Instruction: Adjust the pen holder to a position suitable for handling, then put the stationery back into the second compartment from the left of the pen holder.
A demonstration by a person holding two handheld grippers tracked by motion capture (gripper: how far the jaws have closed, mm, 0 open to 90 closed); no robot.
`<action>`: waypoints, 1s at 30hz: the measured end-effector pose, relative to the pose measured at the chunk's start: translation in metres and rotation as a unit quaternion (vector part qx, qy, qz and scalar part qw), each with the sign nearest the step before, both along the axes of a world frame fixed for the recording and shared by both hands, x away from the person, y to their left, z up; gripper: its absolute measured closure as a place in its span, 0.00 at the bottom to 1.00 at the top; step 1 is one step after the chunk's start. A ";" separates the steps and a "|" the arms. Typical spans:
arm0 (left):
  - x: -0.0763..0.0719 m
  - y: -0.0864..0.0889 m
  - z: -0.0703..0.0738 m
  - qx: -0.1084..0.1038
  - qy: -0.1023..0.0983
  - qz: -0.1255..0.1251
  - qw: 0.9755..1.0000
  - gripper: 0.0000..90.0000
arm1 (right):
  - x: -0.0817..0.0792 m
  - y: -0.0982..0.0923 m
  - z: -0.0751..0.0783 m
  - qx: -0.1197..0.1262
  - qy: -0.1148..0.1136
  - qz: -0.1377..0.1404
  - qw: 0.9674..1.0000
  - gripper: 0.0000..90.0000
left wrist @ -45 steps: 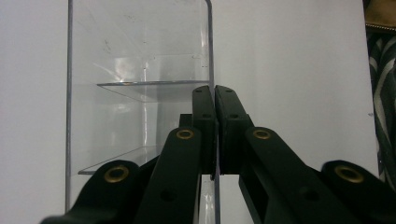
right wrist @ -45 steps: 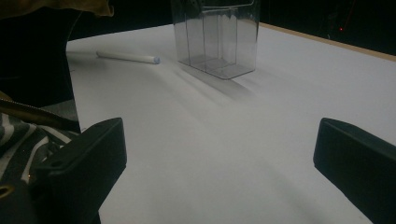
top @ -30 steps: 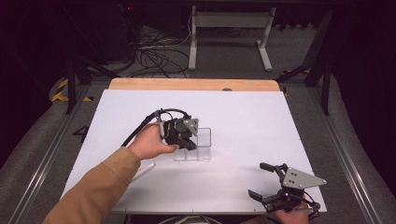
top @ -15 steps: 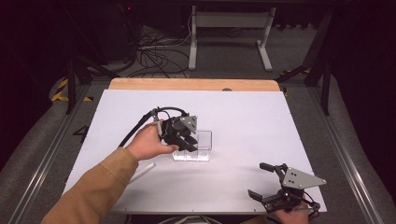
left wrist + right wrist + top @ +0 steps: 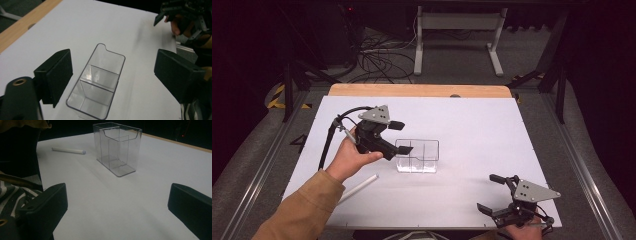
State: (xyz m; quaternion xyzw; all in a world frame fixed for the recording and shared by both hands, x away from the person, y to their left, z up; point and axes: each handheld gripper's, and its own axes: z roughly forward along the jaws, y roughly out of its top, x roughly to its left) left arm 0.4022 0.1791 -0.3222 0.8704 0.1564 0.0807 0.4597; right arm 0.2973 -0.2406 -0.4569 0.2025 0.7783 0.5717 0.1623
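Looking along my left claw [image 5: 113, 75], I see both black jaws spread wide with nothing pressed between them; they have just been opening, and the clear plastic holder [image 5: 98, 85] stands free on the table below the gap. From the high view the left claw [image 5: 399, 137] hangs just off the holder's left end, its lower jaw tip over that rim and not, as far as I can tell, touching it.

The clear plastic holder [image 5: 417, 156] sits upright near the middle of the white table [image 5: 472, 125], open side up, split by inner walls into compartments that look empty. Its long axis runs left to right across the table, so it lies directly ahead of the left claw, end on.

My right claw [image 5: 495, 192] rests at the near right corner, jaws apart and empty, well away from the holder. The left hand is clearly the nearer one.

A white marker [image 5: 358, 188] lies flat near the left forearm, slanted, apart from the holder and nearer me. I judge it the likely next pick, and the left claw would have to swing back towards me for it.
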 end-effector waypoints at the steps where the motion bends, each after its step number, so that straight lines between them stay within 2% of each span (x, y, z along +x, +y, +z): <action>1: -0.002 0.003 0.001 -0.009 0.001 0.006 1.000 0.16 | 0.000 0.000 0.000 0.000 0.001 0.000 1.000 0.04; 3: -0.005 0.007 0.002 -0.022 0.000 0.008 1.000 0.14 | 0.000 0.000 0.000 0.001 0.001 -0.001 1.000 0.04; 5: -0.011 0.010 0.003 -0.013 -0.019 0.023 0.999 0.12 | -0.001 0.000 0.000 0.001 0.001 -0.001 1.000 0.04; 10: -0.019 0.014 0.001 -0.008 -0.035 0.044 0.998 0.11 | 0.000 0.000 0.000 0.002 -0.001 -0.002 1.000 0.04; 13: -0.024 0.020 -0.002 -0.004 -0.035 0.051 0.998 0.11 | 0.000 0.000 0.000 0.003 0.000 -0.001 1.000 0.04; 14: -0.025 0.022 -0.003 0.001 -0.033 0.052 0.998 0.14 | 0.000 0.000 0.000 0.004 -0.002 0.000 1.000 0.04; 15: -0.027 0.025 -0.004 0.002 -0.033 0.059 0.998 0.14 | 0.000 0.000 0.000 0.004 -0.002 0.000 1.000 0.04; 19: -0.037 0.041 -0.009 -0.003 -0.055 0.091 0.994 0.13 | 0.001 0.000 0.000 0.006 -0.001 -0.002 1.000 0.04; 21: -0.039 0.044 -0.010 -0.003 -0.055 0.095 0.994 0.13 | 0.001 0.001 0.000 0.004 0.000 -0.002 1.000 0.04; 23: -0.044 0.049 -0.011 0.003 -0.067 0.110 0.992 0.11 | 0.001 0.001 0.000 0.003 0.002 0.000 1.000 0.04; 24: -0.049 0.054 -0.013 0.002 -0.068 0.121 0.990 0.11 | 0.001 0.002 0.000 0.003 0.001 0.000 1.000 0.03; 29: -0.056 0.060 -0.020 0.009 -0.063 0.133 0.989 0.11 | 0.000 0.001 -0.001 0.002 0.000 -0.001 1.000 0.04; 30: -0.058 0.062 -0.023 0.011 -0.054 0.139 0.989 0.11 | 0.000 0.001 0.000 0.004 0.000 -0.002 1.000 0.03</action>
